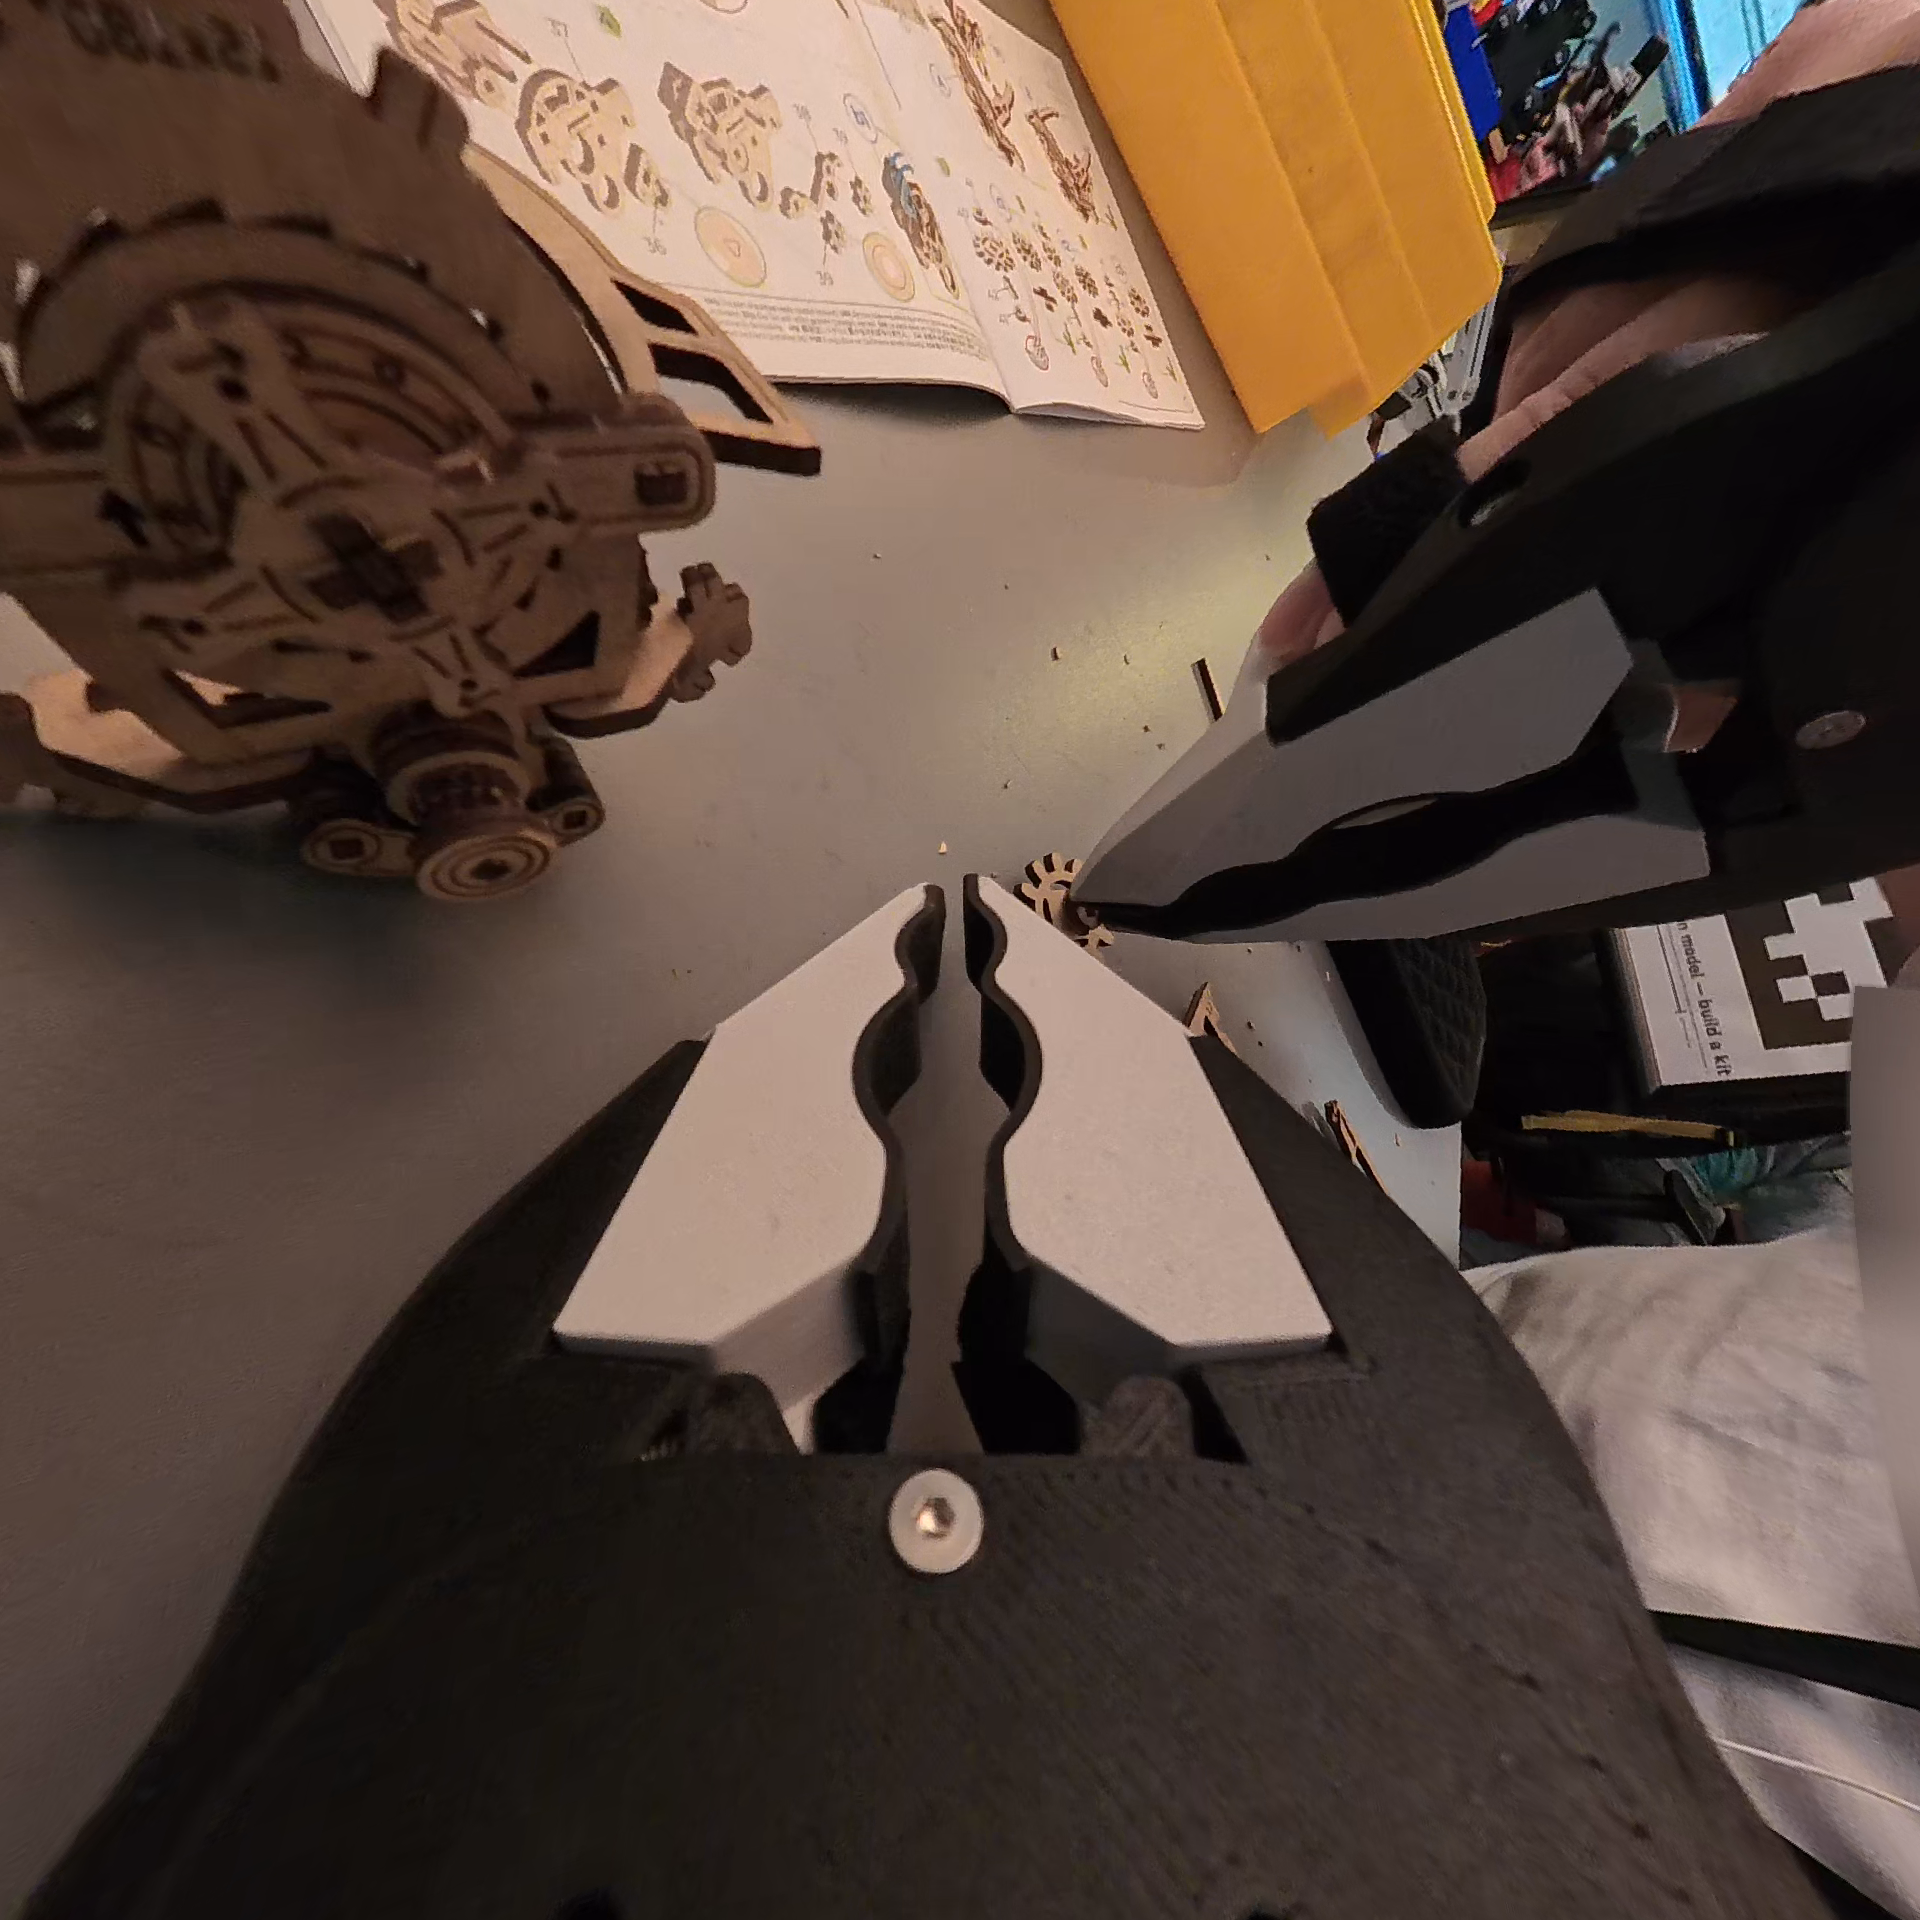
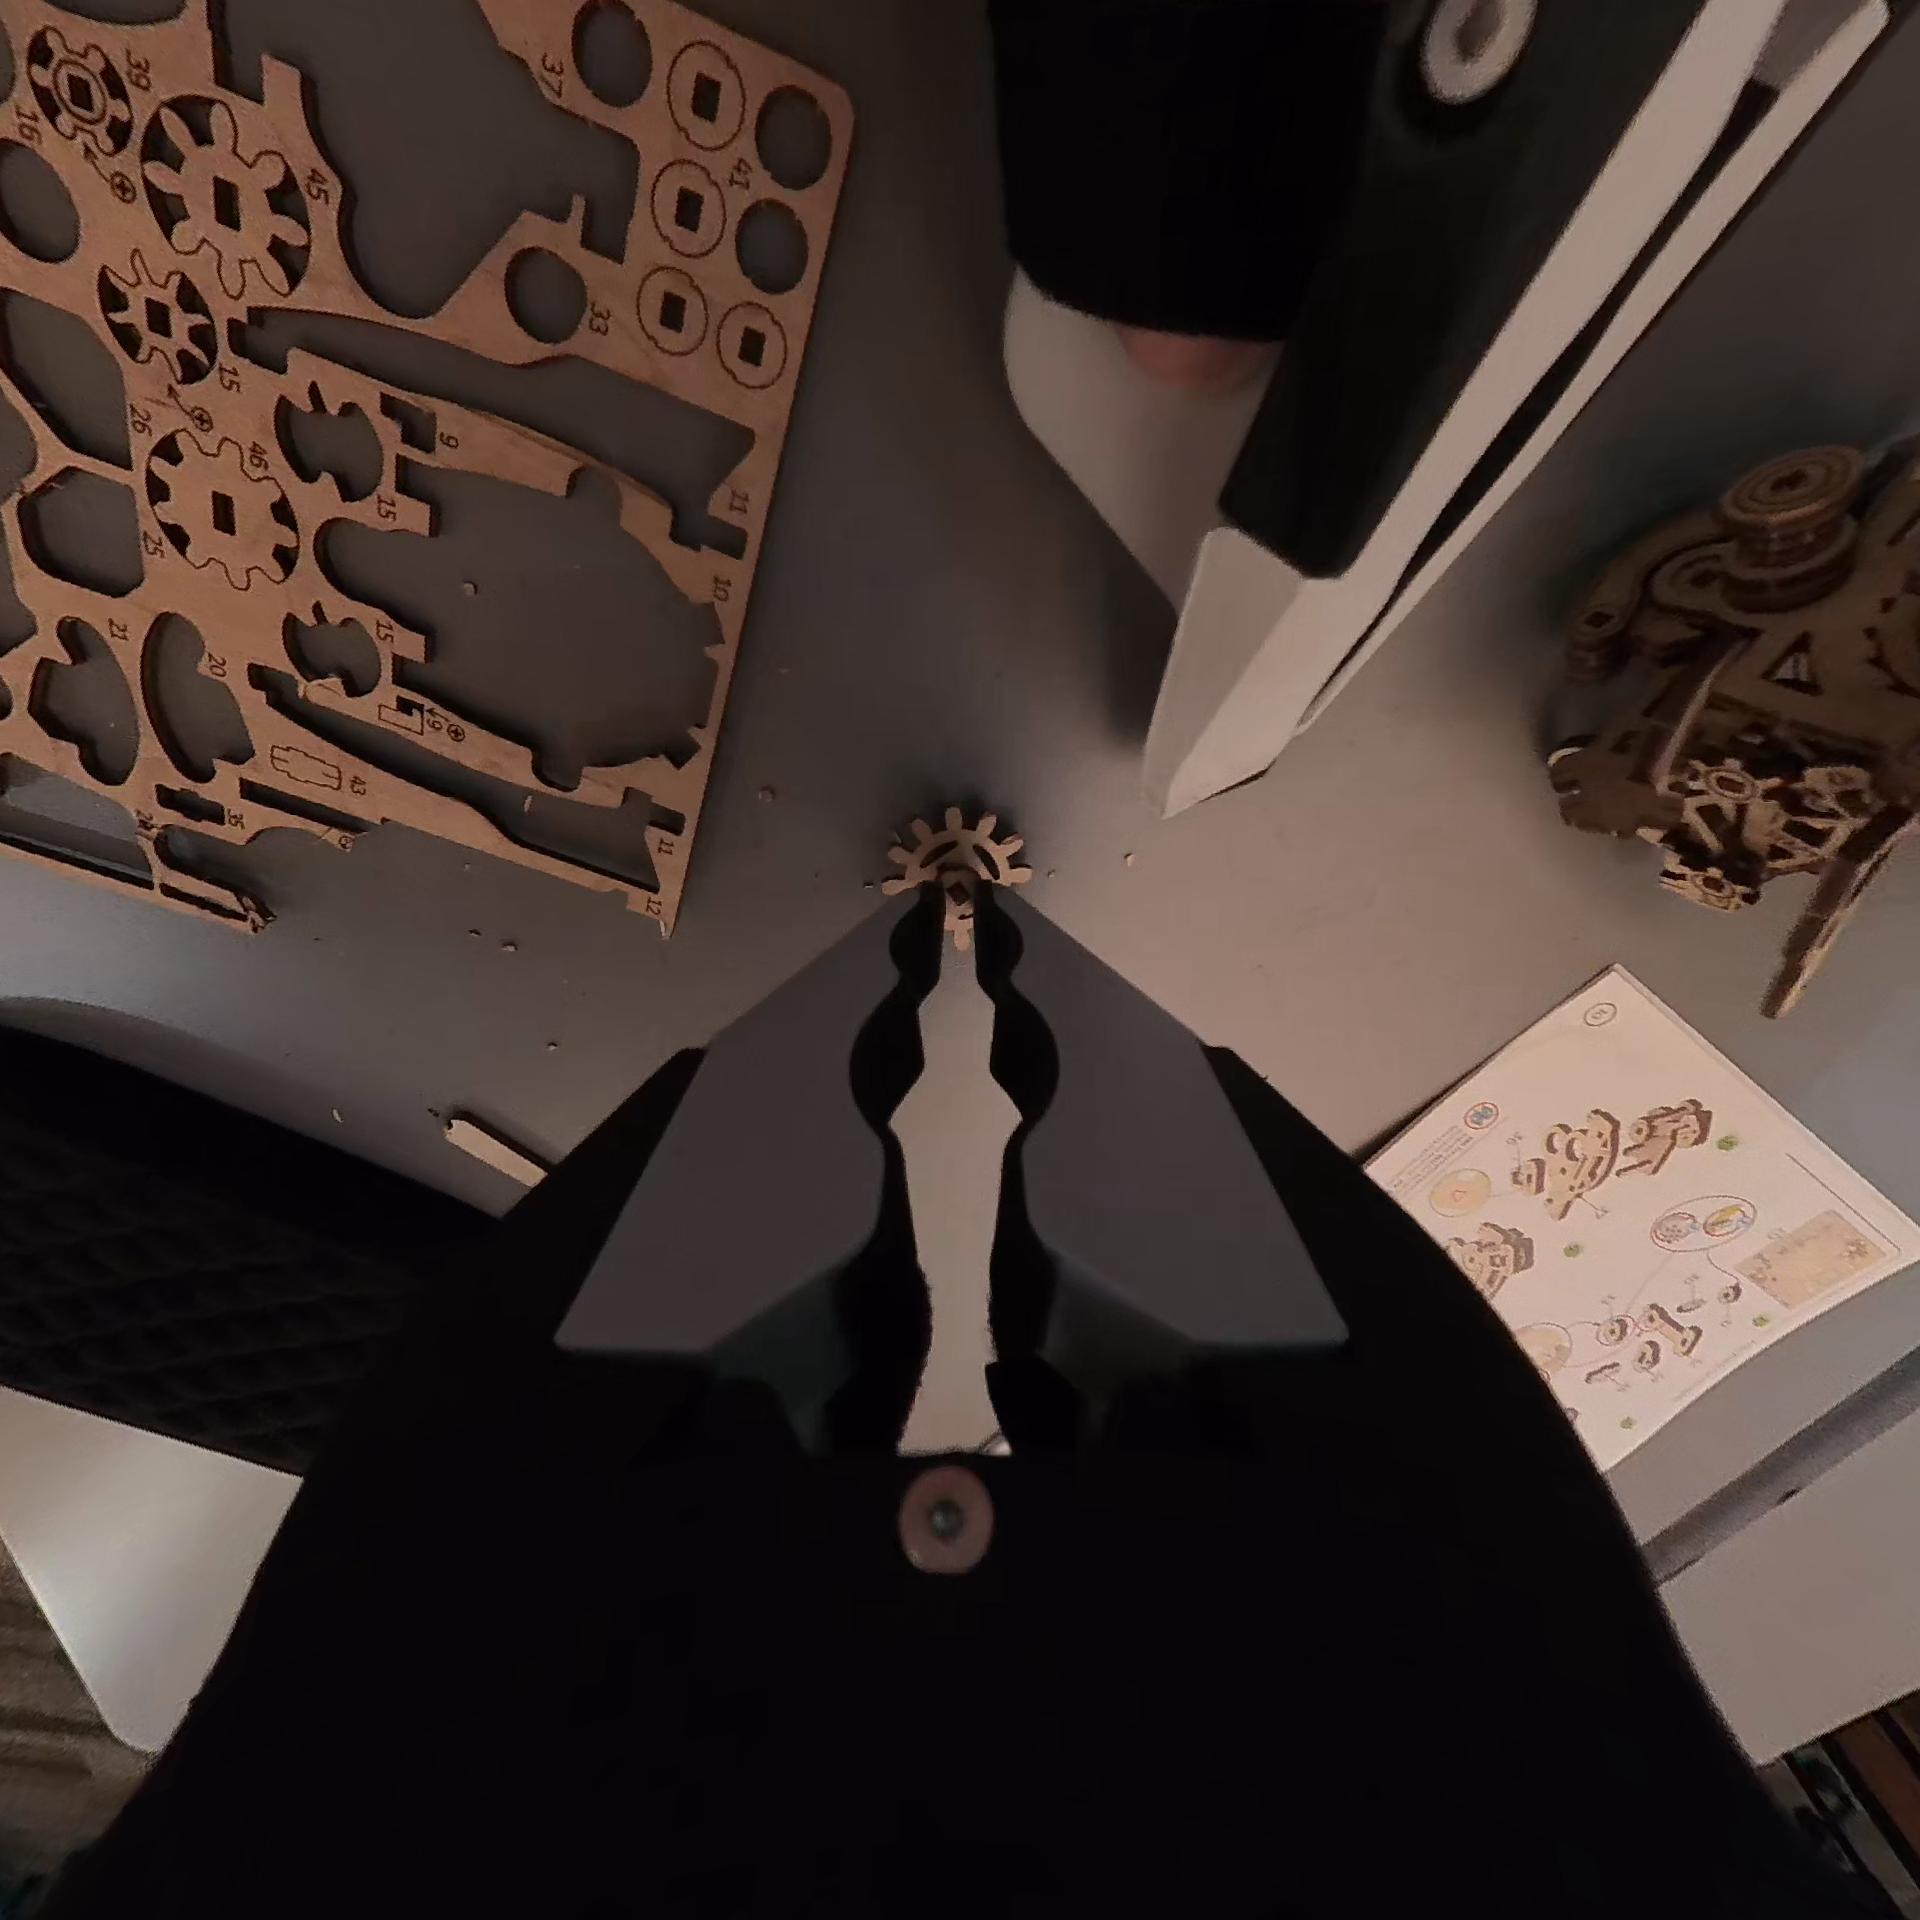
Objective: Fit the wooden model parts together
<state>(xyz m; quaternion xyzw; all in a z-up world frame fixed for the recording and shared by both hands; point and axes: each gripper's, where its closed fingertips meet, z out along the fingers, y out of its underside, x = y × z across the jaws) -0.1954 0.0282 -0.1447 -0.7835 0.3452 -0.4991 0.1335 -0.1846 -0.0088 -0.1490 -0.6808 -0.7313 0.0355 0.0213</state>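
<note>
A small pale wooden gear [image 2: 951, 854] sits just above the grey table, and my right gripper [image 2: 961, 920] is shut on its lower part. In the left wrist view the same gear [image 1: 1047, 883] shows at the tip of the right gripper [image 1: 1086, 906]. My left gripper [image 1: 954, 896] is shut and empty, with its tips close to the left of the gear. It shows in the right wrist view [image 2: 1195, 790] beyond and to the right of the gear. The partly built wooden model [image 1: 312, 540] stands at the left; it also shows in the right wrist view [image 2: 1745, 675].
A laser-cut wooden parts sheet [image 2: 364, 468] with many empty cut-outs lies at the left. An open instruction booklet [image 1: 831, 187] lies behind the model, also in the right wrist view [image 2: 1621, 1216]. A yellow bin [image 1: 1299, 187] stands at the back right. Small wood chips dot the table [image 1: 883, 675]. The left gripper's tips are roughly 4 cm from the right gripper's.
</note>
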